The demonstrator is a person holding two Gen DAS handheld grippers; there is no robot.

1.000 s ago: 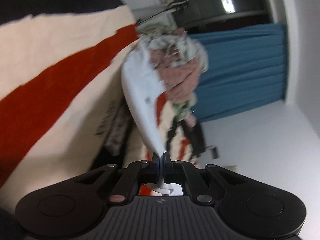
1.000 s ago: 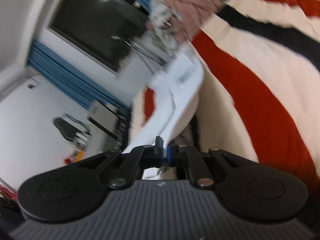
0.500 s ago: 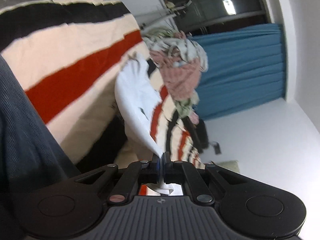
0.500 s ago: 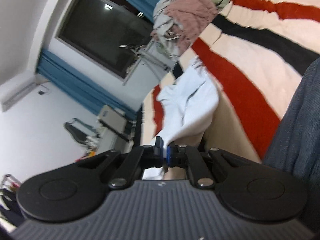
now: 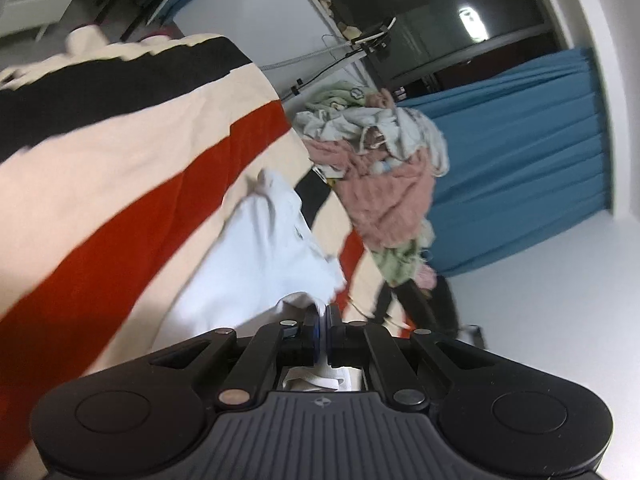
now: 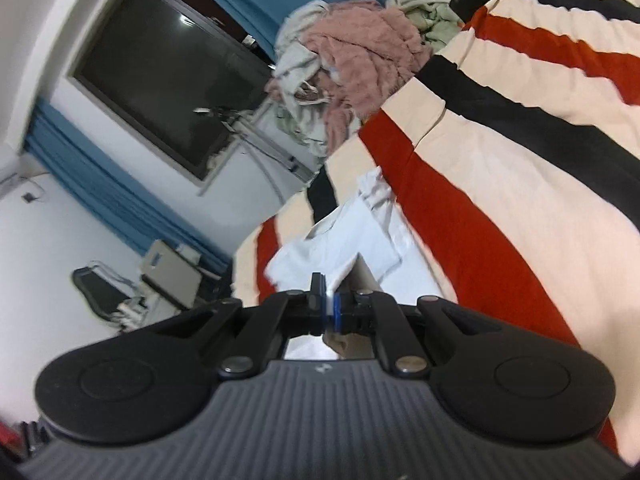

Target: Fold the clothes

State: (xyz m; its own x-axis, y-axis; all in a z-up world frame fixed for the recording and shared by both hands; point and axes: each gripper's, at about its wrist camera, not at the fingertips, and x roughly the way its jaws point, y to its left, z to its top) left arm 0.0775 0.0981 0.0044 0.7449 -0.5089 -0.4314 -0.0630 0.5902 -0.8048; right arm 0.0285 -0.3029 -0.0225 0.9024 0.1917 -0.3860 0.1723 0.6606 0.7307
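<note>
A white garment lies stretched over a bed cover striped cream, red and black. My left gripper is shut on one edge of the white garment. My right gripper is shut on another edge of the same garment, which spreads away from the jaws onto the striped cover. Both grippers sit low, close to the cover.
A heap of unfolded clothes, pink and pale green, sits at the far end of the bed, also in the right wrist view. Blue curtains, a dark window and white walls stand behind.
Both grippers have come down toward the bed with the white garment. It hung bunched in the air before and now lies spread on the striped cover. The dark blue cloth at the frame edges is gone.
</note>
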